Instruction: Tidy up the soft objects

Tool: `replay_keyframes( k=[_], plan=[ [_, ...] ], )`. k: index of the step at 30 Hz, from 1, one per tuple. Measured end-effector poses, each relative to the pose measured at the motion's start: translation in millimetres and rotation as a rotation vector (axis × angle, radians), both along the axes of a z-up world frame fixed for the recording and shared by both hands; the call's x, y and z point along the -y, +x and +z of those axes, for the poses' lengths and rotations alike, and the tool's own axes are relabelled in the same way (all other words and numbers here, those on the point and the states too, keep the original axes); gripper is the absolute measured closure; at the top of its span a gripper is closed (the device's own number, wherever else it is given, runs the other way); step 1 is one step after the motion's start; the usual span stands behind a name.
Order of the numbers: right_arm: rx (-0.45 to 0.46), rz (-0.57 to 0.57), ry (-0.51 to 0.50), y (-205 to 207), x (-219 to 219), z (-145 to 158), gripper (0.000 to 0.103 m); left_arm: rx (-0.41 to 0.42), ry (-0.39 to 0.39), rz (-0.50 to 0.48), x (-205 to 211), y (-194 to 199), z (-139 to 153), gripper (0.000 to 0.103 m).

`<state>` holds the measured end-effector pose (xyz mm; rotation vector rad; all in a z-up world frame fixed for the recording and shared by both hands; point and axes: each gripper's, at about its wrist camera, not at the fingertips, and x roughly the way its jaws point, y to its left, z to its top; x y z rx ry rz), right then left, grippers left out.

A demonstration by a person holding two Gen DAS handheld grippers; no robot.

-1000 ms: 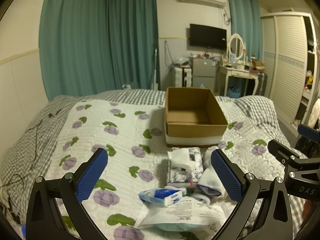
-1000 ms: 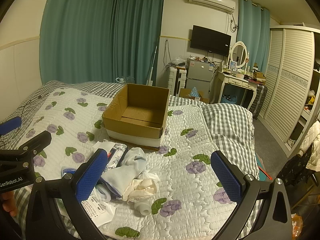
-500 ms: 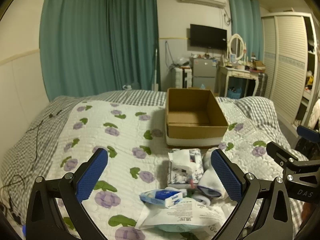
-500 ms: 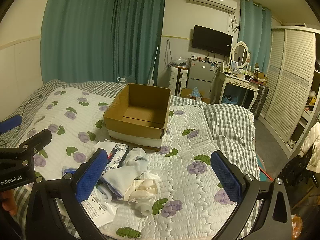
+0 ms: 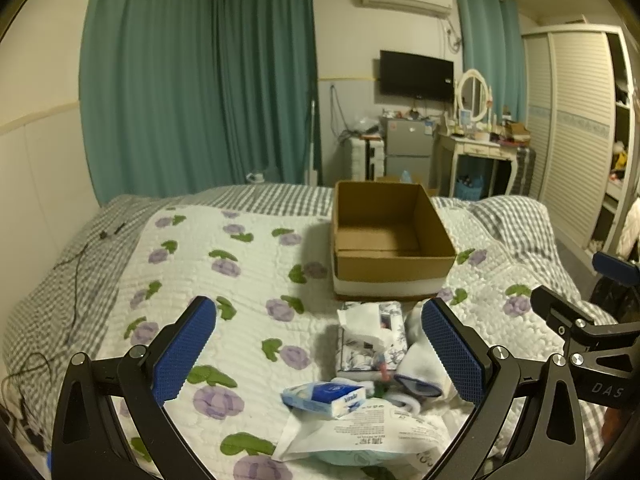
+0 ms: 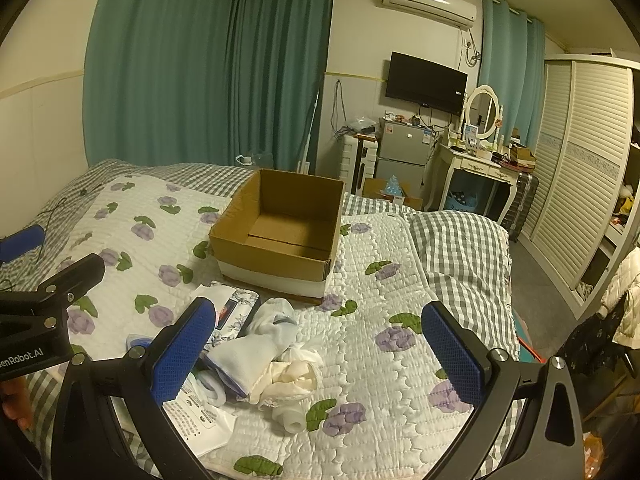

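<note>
An empty open cardboard box stands on the flowered quilt. In front of it lies a pile of soft things: a floral tissue pack, white socks, a cream cloth, a blue tissue packet and a white plastic bag. My left gripper is open and empty above the pile. My right gripper is open and empty, over the pile's right side.
The quilt covers a grey checked bed. A black cable lies at the bed's left edge. A small white roll lies beside the cloth. Beyond the bed stand a fridge, a dressing table and a wardrobe.
Both grippers drifted slightly; the view shifted a little. Both stay open and empty, and the pile and box have not moved.
</note>
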<state>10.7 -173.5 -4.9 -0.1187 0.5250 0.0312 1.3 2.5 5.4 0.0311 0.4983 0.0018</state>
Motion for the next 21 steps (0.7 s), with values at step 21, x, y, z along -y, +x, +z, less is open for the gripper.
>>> replay_keyframes(
  k=[21],
  plan=[
    [0.009,0.012,0.001,-8.8,-3.0,9.5,0.000,0.029,0.008,-0.028,3.8,-9.2,16.5,0.000]
  ],
)
